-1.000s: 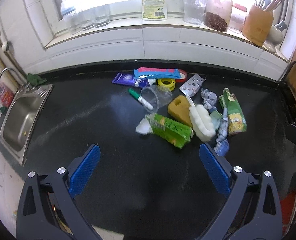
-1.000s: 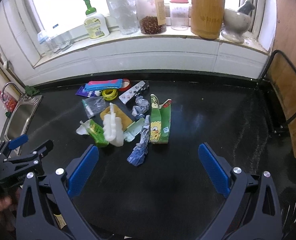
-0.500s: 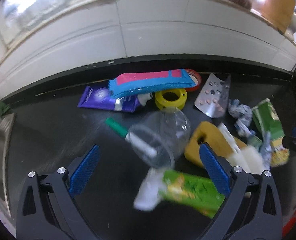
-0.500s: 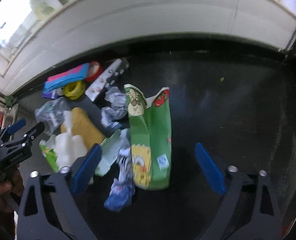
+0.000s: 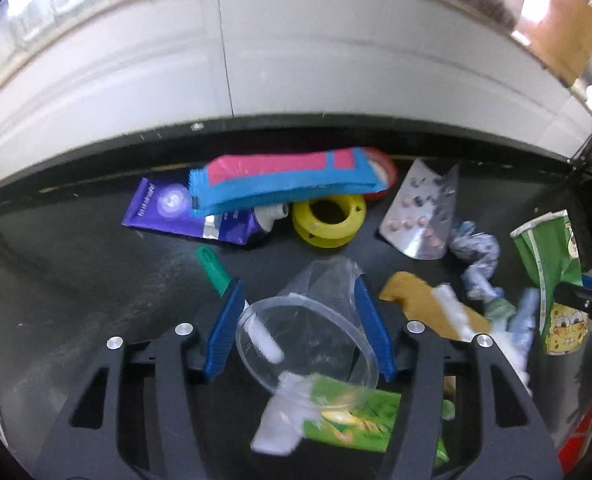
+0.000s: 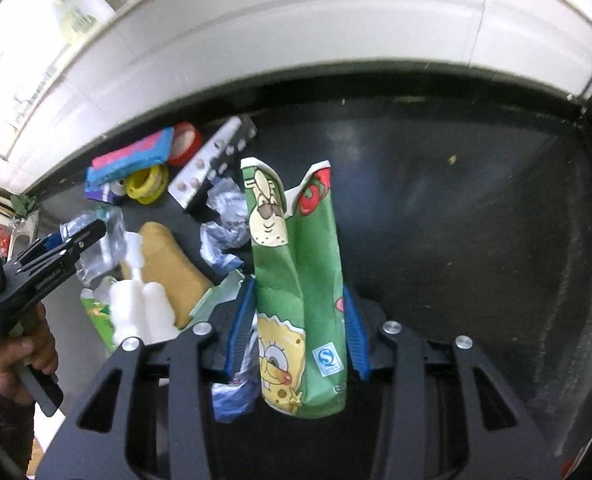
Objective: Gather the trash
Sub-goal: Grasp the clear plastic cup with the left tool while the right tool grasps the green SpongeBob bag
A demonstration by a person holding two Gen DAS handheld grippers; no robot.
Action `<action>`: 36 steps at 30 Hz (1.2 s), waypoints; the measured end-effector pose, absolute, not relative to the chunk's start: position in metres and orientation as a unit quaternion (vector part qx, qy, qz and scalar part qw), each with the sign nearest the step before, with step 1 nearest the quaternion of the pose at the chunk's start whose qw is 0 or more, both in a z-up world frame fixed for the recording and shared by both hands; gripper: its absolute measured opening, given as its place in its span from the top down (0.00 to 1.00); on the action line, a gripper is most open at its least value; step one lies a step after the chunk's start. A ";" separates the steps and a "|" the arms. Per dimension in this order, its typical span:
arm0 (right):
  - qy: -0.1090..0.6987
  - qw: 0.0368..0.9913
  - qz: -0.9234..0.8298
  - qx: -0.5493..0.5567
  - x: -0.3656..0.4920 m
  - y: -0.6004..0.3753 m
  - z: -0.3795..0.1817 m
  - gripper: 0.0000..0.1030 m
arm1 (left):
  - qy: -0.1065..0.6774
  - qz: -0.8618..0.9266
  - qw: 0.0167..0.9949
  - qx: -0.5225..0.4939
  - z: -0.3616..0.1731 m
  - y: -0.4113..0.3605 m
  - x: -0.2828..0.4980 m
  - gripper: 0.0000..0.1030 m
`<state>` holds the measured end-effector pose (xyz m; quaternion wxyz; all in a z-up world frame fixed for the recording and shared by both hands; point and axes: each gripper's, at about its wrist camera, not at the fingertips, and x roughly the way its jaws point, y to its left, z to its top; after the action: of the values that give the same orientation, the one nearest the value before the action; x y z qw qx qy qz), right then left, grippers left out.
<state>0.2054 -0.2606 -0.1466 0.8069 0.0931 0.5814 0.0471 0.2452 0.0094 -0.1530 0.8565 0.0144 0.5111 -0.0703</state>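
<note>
On the black desk [image 5: 96, 280], the left gripper [image 5: 298, 300] has its jaws closing around a clear plastic cup [image 5: 316, 320] lying just in front of the yellow tape ring [image 5: 328, 220]. Right of that ring, the right gripper [image 6: 296, 300] has its jaws closing on a green cartoon snack bag [image 6: 296, 280].

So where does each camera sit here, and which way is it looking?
Left wrist: on the left tongs, aimed steeply down the closing blue fingers around a clear plastic cup.
Right wrist: on the right tongs, aimed down, closing around a green snack bag; a hand shows.
Shared: yellow tape roll.
</note>
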 end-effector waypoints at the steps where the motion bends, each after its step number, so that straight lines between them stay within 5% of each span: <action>1: 0.576 0.811 0.047 0.091 0.202 -0.262 -0.140 0.60 | 0.508 -0.069 0.858 0.013 -0.144 0.008 0.239 0.46; 11: 0.522 0.846 0.074 0.079 0.149 -0.275 -0.074 0.60 | 0.474 -0.043 0.879 0.018 -0.078 -0.013 0.150 0.48; 19: 0.515 0.850 0.089 0.070 0.097 -0.261 -0.062 0.59 | 0.479 -0.041 0.877 0.029 -0.075 -0.025 0.083 0.49; 21: 0.516 0.850 0.086 0.069 0.090 -0.258 -0.064 0.59 | 0.480 -0.044 0.875 0.030 -0.078 -0.024 0.075 0.60; 25: 0.514 0.852 0.081 0.057 0.079 -0.247 -0.067 0.59 | 0.479 -0.051 0.876 0.021 -0.085 -0.013 0.066 0.66; 30: 0.509 0.856 0.081 0.044 0.071 -0.221 -0.068 0.59 | 0.478 -0.059 0.876 0.019 -0.096 0.008 0.065 0.92; 36: 0.503 0.859 0.085 0.046 0.057 -0.197 -0.063 0.59 | 0.476 -0.071 0.877 0.000 -0.099 0.046 0.056 0.91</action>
<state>0.0569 -0.1974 -0.0635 0.8588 0.0461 0.5032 0.0848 0.0557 0.0460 -0.0990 0.8766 0.0002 0.4759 -0.0710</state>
